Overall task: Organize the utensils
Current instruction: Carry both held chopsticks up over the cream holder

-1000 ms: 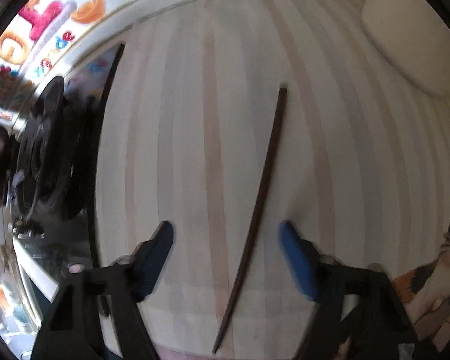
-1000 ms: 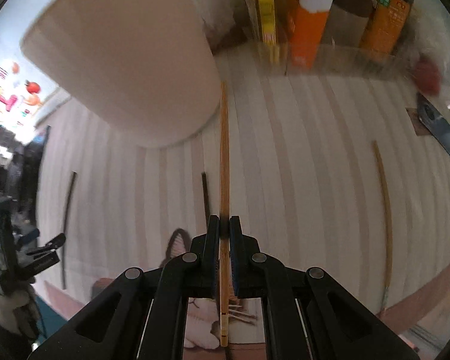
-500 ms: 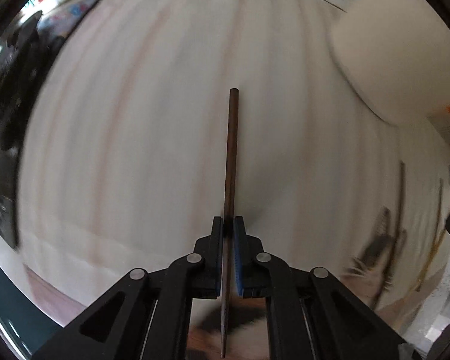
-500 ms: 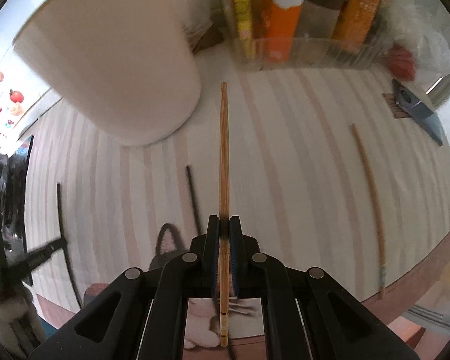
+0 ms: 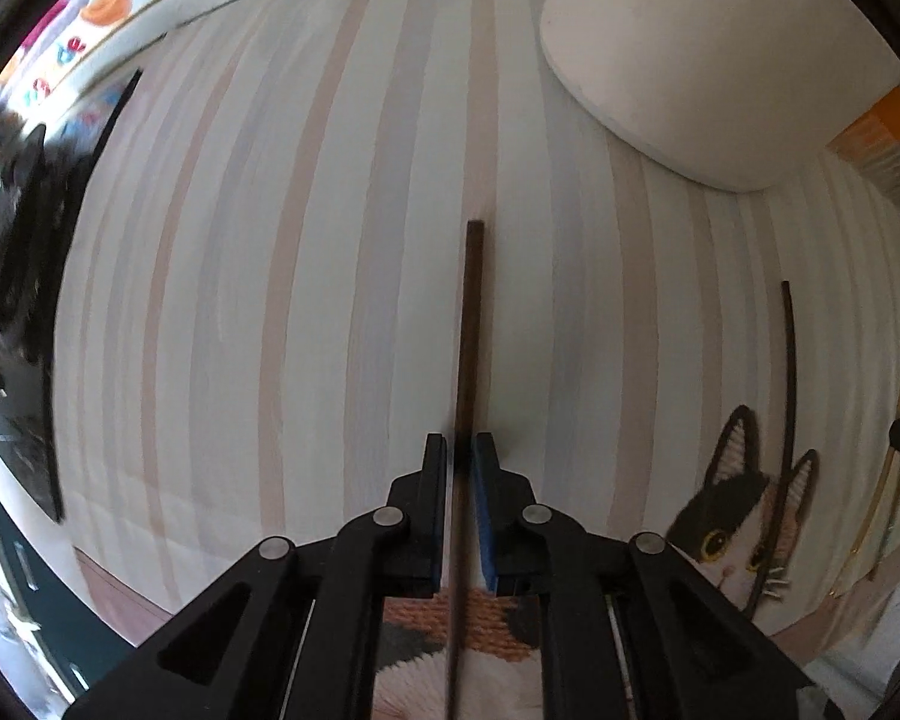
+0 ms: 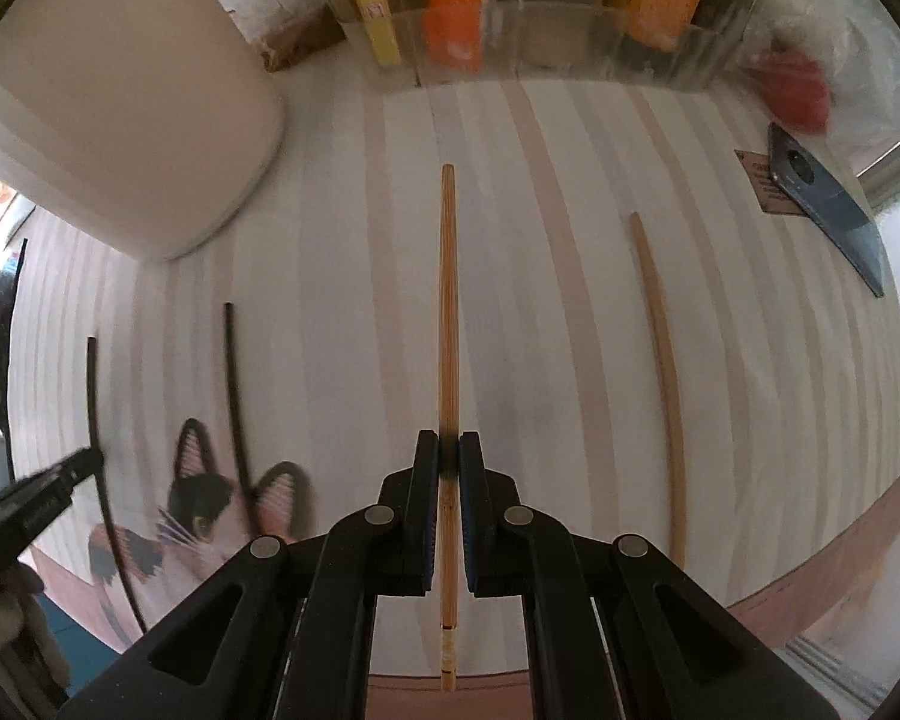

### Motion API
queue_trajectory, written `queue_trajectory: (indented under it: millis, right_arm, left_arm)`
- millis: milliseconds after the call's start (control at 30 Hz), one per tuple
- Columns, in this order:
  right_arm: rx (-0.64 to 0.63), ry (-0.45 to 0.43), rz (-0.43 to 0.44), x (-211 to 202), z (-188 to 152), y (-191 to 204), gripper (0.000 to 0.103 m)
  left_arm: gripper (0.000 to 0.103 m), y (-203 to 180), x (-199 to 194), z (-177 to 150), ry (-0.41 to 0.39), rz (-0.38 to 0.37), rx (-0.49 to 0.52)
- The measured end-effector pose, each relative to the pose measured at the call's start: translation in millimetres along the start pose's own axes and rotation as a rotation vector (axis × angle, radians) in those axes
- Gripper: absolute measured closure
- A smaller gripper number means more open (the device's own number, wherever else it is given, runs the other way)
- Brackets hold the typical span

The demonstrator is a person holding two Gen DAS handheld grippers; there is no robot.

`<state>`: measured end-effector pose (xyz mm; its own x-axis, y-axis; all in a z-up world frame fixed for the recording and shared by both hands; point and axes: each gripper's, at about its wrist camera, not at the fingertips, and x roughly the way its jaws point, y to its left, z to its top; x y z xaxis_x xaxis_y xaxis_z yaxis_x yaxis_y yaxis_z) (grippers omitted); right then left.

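My left gripper (image 5: pixel 462 450) is shut on a dark brown chopstick (image 5: pixel 471 324) and holds it over the striped mat (image 5: pixel 270 300). My right gripper (image 6: pixel 448 447) is shut on a light bamboo chopstick (image 6: pixel 448 300), pointing toward the back of the table. A second bamboo chopstick (image 6: pixel 660 348) lies on the mat to its right. A black chopstick (image 6: pixel 234 384) lies to its left, across the cat picture (image 6: pixel 204 510); it also shows in the left wrist view (image 5: pixel 789 396). The left gripper's tip (image 6: pixel 60 474) and its chopstick (image 6: pixel 96 420) show at the far left of the right wrist view.
A large white container (image 5: pixel 690 72) stands at the back, also seen in the right wrist view (image 6: pixel 120 120). A clear bin with boxes (image 6: pixel 540 30) stands behind the mat. A dark blue flat object (image 6: pixel 828 198) lies at the right. Dark equipment (image 5: pixel 12 240) sits left of the mat.
My left gripper closed on the dark brown chopstick and lifted it, swinging toward the white container. My right gripper, still holding the bamboo chopstick, shifted right, away from the container.
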<state>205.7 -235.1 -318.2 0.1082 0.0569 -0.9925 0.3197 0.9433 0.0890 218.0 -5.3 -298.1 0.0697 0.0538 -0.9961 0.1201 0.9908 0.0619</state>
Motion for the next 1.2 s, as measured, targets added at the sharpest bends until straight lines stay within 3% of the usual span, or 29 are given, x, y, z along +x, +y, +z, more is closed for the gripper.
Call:
queue_trajectory:
  millis: [167,433,600,833,933,1200]
  right_arm:
    - [-0.021,0.015,0.006,7.2,5.6,-3.9,0.096]
    - [-0.062,-0.081,0.053,-32.4,5.9,2.9,0.096]
    - [-0.087,-0.168,0.069,-63.6,3.1,8.1,0.096]
    - [-0.103,-0.288,0.107,-108.9,10.4,13.9,0.096]
    - [-0.097,-0.349,0.138,-133.4,24.2,23.0,0.096]
    - [-0.058,-0.535,0.253,-215.4,74.1,47.4,0.096]
  left_arm:
    - [0.100,-22.8,-6.5,4.8,-0.048,0.039,0.013]
    - [0.100,-25.4,-81.0,-22.3,-0.209,-0.071,-0.037]
    - [0.100,-6.3,-128.2,-26.8,-0.327,-0.104,-0.064]
    - [0.100,20.2,-204.3,-21.2,-0.557,-0.110,-0.079]
    - [0.100,22.9,-243.9,-9.9,-0.659,-0.116,-0.088]
    - [0.100,42.0,-318.2,10.7,-0.826,-0.194,-0.103]
